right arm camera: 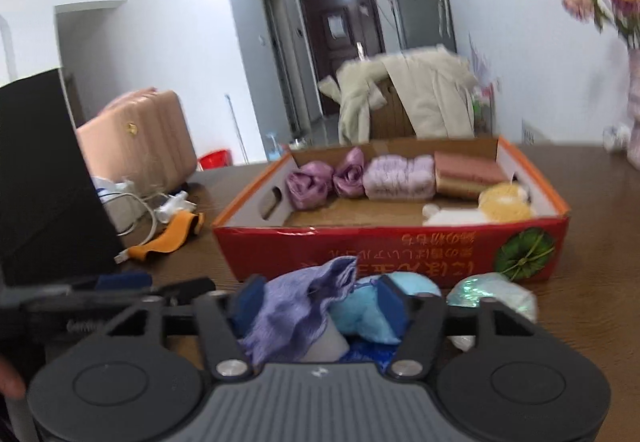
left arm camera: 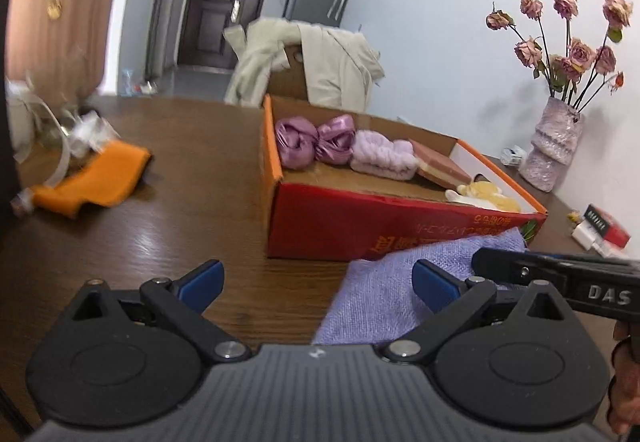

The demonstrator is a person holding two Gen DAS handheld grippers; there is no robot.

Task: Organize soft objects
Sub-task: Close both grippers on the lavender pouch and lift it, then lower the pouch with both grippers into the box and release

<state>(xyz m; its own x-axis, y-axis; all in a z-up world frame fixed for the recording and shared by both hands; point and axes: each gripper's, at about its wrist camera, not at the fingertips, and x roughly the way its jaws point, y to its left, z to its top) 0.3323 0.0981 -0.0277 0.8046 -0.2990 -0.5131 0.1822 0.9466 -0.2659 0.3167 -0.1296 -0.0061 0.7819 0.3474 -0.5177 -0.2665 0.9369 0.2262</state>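
The left gripper (left arm camera: pixel 316 284) hung wide open over the brown table (left arm camera: pixel 192 209), nothing between its blue pads, with the edge of a lavender cloth (left arm camera: pixel 384 282) lying just under its right finger. The right gripper (right arm camera: pixel 316 302) had closed in on that same lavender cloth (right arm camera: pixel 296 306), a bunched fold of it standing up between the pads, and a pale blue plush thing (right arm camera: pixel 364 314) was crowded in beside it; through the blur I could not be sure whether the pads pressed that too. A shiny mint-green bundle (right arm camera: pixel 492 294) sat just to the right, on the table.

Beyond them stood the red cardboard box (right arm camera: pixel 384 254), open-topped. Along its far wall lay two mauve satin rolls (right arm camera: pixel 326 179), a folded lilac fleece (right arm camera: pixel 400 177) and a pink-and-tan pad (right arm camera: pixel 466 173); a yellow-and-white plush toy (right arm camera: pixel 492 207) lay in the near right corner. An orange cloth (left arm camera: pixel 100 177) lay well apart on the left of the table, by some white cables (right arm camera: pixel 136 209).
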